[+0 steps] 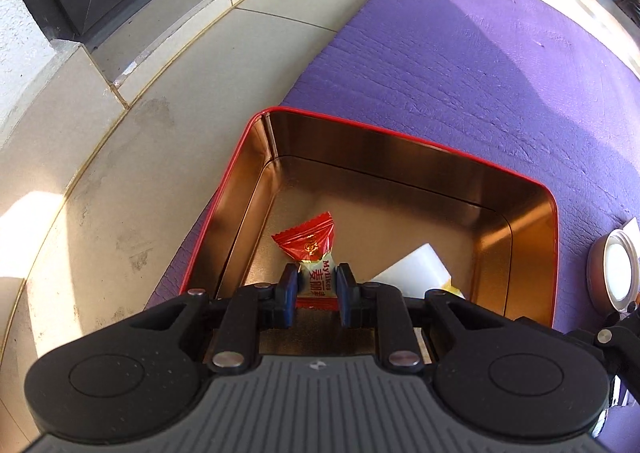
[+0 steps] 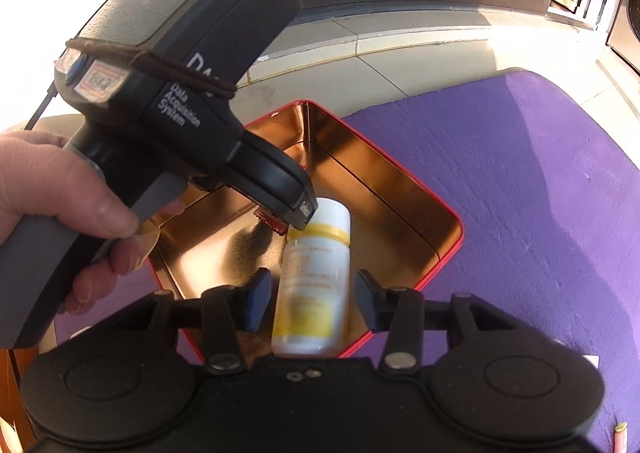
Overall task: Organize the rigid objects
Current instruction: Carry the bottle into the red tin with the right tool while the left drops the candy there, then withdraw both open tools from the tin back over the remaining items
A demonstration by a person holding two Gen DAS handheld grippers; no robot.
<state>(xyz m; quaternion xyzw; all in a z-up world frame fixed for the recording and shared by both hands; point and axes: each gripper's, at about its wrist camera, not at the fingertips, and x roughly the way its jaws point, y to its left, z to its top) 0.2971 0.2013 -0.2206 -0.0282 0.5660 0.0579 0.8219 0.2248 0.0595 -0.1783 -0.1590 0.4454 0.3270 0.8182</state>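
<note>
The left gripper [image 1: 317, 295] clamps a red-and-white wrapped candy [image 1: 310, 253] low inside the red-rimmed tin [image 1: 400, 135]; the right gripper [image 2: 310, 299] stands apart around the white-and-yellow bottle [image 2: 312, 285]. Release the candy gently, clear of the bottle.

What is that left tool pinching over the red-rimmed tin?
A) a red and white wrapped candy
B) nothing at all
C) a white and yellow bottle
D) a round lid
A: in the left wrist view the left tool is closed on a red and white wrapped candy above the tin; the white and yellow bottle sits between the right tool's open fingers instead.
</note>
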